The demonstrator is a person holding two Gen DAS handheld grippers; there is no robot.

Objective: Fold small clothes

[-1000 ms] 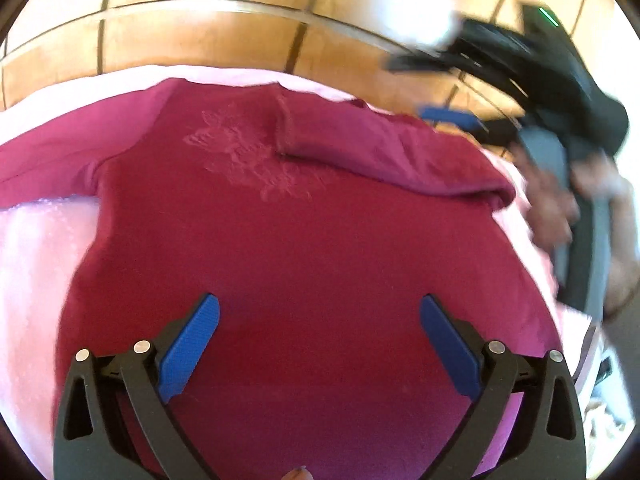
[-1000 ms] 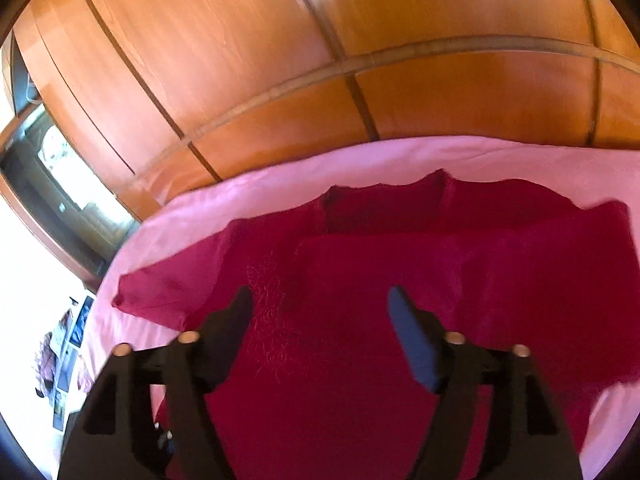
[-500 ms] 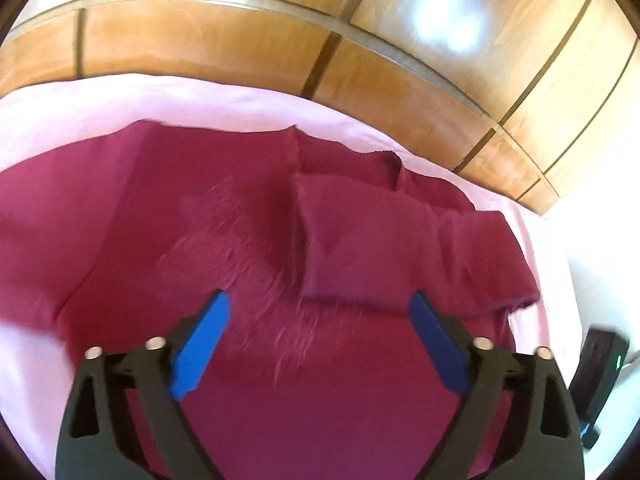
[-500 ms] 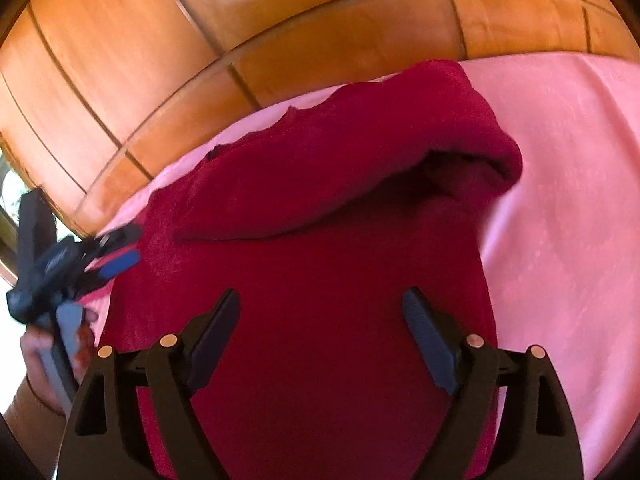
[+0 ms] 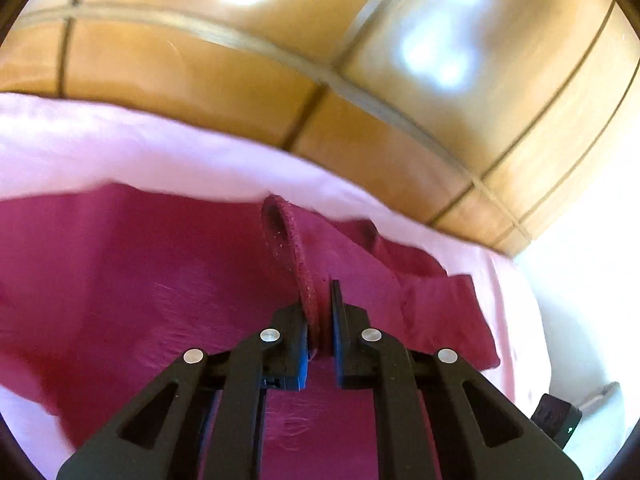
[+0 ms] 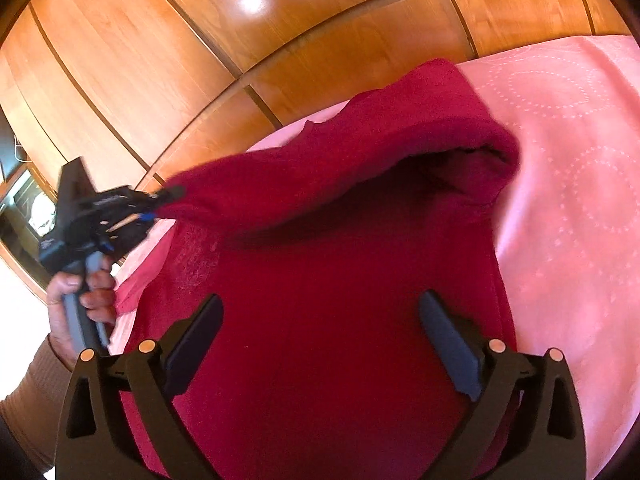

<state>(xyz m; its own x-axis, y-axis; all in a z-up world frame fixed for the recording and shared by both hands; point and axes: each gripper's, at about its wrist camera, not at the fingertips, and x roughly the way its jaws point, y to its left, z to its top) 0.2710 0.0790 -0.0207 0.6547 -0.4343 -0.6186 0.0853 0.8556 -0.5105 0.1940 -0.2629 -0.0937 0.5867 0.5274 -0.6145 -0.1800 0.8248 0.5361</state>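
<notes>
Left wrist view: left gripper (image 5: pixel 320 312) pinched on a raised cuff (image 5: pixel 294 264) of the crimson sweater (image 5: pixel 120 280) lying on the pink bedsheet (image 5: pixel 160 160).
Right wrist view: right gripper (image 6: pixel 320 344) spread wide, holding nothing, above the sweater body. Thin pinch, likely to slip if tugged; far sleeve cut off, motion-blurred.

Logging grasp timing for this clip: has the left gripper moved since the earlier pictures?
Yes. The left gripper went from open over the sweater to shut on its sleeve edge, and now sits nearer the wooden wall.
</notes>
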